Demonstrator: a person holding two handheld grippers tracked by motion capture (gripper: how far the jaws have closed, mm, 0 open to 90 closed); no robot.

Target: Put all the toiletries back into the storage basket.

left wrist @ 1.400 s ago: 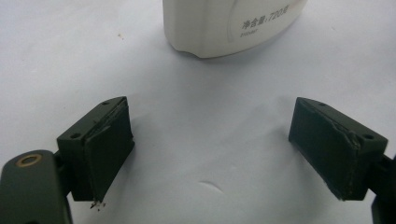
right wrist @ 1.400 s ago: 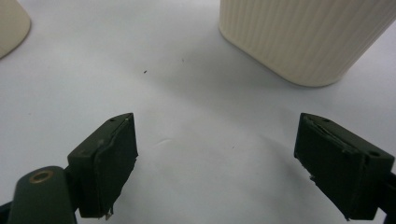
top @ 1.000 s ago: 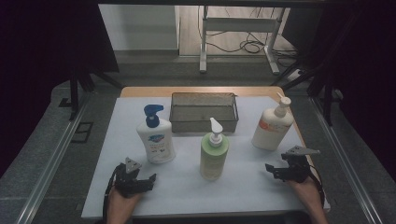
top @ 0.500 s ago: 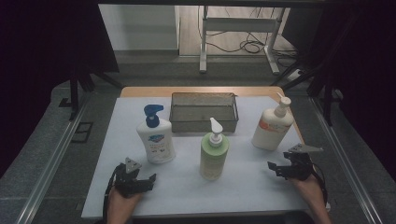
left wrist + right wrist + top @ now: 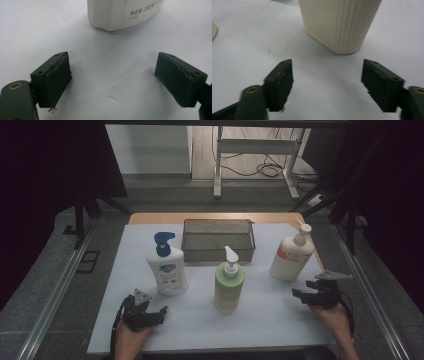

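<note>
Three pump bottles stand on the white table top (image 5: 280, 320): a white one with a blue pump (image 5: 166, 270), a green one with a white pump (image 5: 229, 287) and a cream one with an orange label (image 5: 291, 259). My left gripper (image 5: 152, 309) rests near the front edge, just in front of the white bottle. It is open in its own view (image 5: 112, 82), with the white bottle's base (image 5: 120, 12) beyond the jaws. My right gripper (image 5: 303, 293) sits below the cream bottle. It is open (image 5: 327, 83) and empty, its jaws having just been closing. The ribbed cream bottle (image 5: 339, 22) stands ahead of it.
A grey wire mesh basket (image 5: 218, 251) sits at the back middle of the table, behind the green bottle. Metal rails run along both sides of the table. Bare white surface lies between the two grippers, in front of the green bottle.
The right hand has shifted slightly toward the table's right edge. The left gripper and the three bottles have kept still.
</note>
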